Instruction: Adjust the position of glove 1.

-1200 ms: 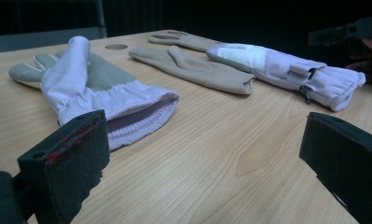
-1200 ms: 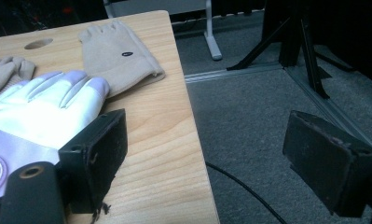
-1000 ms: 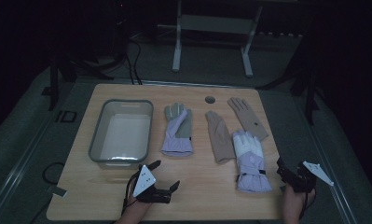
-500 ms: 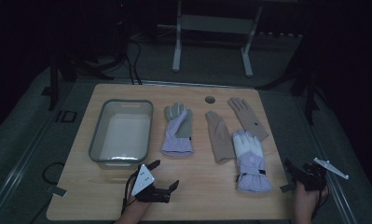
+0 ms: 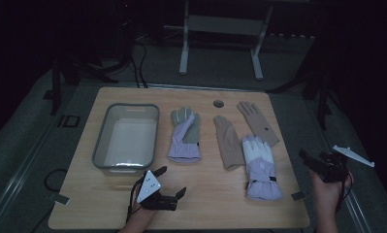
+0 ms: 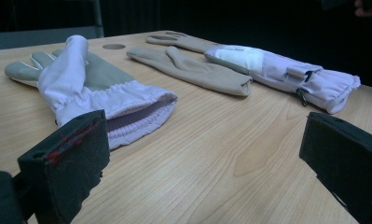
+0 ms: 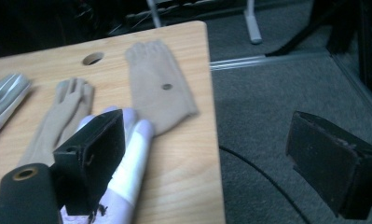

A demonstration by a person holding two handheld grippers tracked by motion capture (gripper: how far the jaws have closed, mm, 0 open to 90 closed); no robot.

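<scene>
Four gloves lie on the wooden table (image 5: pixel 205 204). A lilac glove with a grey palm (image 5: pixel 185 136) (image 6: pixel 95 88) lies beside a clear bin. Right of it are two tan gloves (image 5: pixel 228 143) (image 5: pixel 257 122) and a lilac-and-white glove (image 5: pixel 260 167) (image 7: pixel 127 163). My left gripper (image 5: pixel 172 180) (image 6: pixel 202 163) rests low near the front edge, open and empty, and points at the lilac glove's cuff. My right gripper (image 5: pixel 313 160) (image 7: pixel 211 163) is held beyond the table's right edge, open and empty. One of its jaws is over the white glove's fingers and the other over the floor.
The clear plastic bin (image 5: pixel 125 138) stands empty at the table's left. A round hole (image 5: pixel 218 104) (image 7: pixel 93 58) is near the far edge. Grey carpet (image 7: pixel 277 102) with a black cable lies to the right, and a metal stand (image 5: pixel 220 43) is behind the table.
My right gripper has moved to the right, off the table's edge and over the floor. The left gripper and the gloves have not moved.
</scene>
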